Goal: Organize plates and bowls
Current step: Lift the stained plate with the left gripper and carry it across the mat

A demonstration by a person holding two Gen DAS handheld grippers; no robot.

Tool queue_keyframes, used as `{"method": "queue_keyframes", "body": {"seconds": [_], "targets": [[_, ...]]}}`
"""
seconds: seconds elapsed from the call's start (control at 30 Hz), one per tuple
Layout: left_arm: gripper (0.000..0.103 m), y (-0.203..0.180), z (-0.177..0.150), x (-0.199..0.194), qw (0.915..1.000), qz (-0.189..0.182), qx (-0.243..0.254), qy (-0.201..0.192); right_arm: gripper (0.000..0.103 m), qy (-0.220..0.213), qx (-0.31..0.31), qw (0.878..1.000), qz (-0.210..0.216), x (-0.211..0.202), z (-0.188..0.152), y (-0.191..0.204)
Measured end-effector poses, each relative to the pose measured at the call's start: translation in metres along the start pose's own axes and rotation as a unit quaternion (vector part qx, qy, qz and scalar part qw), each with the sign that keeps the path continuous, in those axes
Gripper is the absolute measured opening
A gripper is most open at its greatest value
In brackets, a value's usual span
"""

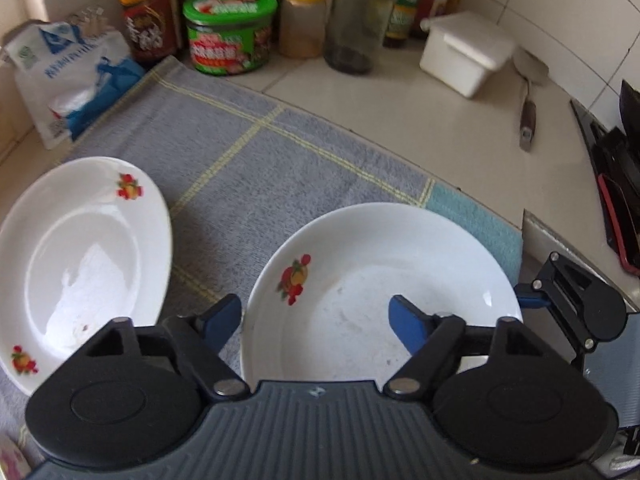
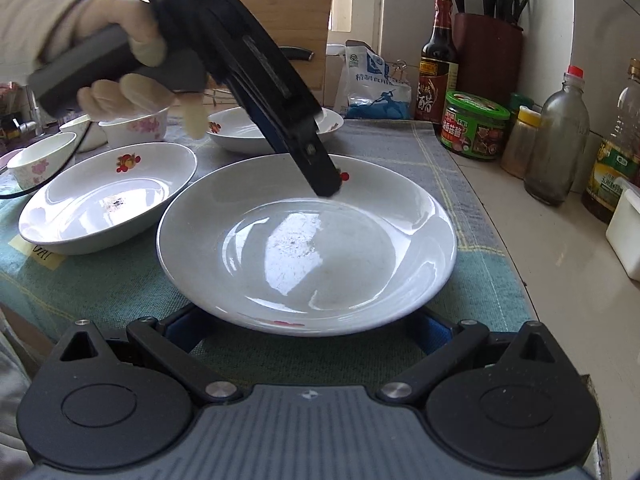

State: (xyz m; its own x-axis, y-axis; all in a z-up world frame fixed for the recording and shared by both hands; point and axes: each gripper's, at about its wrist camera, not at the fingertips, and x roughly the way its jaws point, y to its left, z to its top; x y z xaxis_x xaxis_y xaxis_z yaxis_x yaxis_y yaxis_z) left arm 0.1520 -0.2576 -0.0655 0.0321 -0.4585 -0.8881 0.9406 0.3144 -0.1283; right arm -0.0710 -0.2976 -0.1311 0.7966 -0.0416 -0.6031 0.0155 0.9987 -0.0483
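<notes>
A white plate with a fruit print (image 1: 380, 280) (image 2: 308, 240) lies on the grey checked cloth (image 1: 248, 168). My left gripper (image 1: 314, 318) (image 2: 326, 184) points down at its far rim. One blue finger is outside the rim and the other is over the plate's inside; the pads stand apart from it. My right gripper (image 2: 308, 334) (image 1: 572, 304) sits low at the near rim with its jaws wide, the fingertips hidden under the plate. A second fruit-print plate (image 1: 80, 256) (image 2: 108, 196) lies beside it, a third (image 2: 240, 132) behind. Flowered bowls (image 2: 132, 128) (image 2: 40, 160) stand at the far left.
Along the tiled wall stand a dark sauce bottle (image 1: 148, 12), a green-lidded jar (image 1: 230, 32), a glass bottle (image 1: 356, 20) and a white box (image 1: 464, 52). A salt bag (image 1: 68, 80) leans at the left. A spatula (image 1: 528, 116) lies on the counter. A person's gloved hand (image 2: 132, 56) holds the left gripper.
</notes>
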Motion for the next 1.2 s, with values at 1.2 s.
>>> {"method": "queue_keyframes", "body": {"seconds": [1.2], "targets": [[0.072, 0.011, 0.034, 0.009, 0.9988, -0.039, 0.027, 0.016, 0.103, 0.038, -0.018, 0.999, -0.012, 0.01, 0.031, -0.018]]}}
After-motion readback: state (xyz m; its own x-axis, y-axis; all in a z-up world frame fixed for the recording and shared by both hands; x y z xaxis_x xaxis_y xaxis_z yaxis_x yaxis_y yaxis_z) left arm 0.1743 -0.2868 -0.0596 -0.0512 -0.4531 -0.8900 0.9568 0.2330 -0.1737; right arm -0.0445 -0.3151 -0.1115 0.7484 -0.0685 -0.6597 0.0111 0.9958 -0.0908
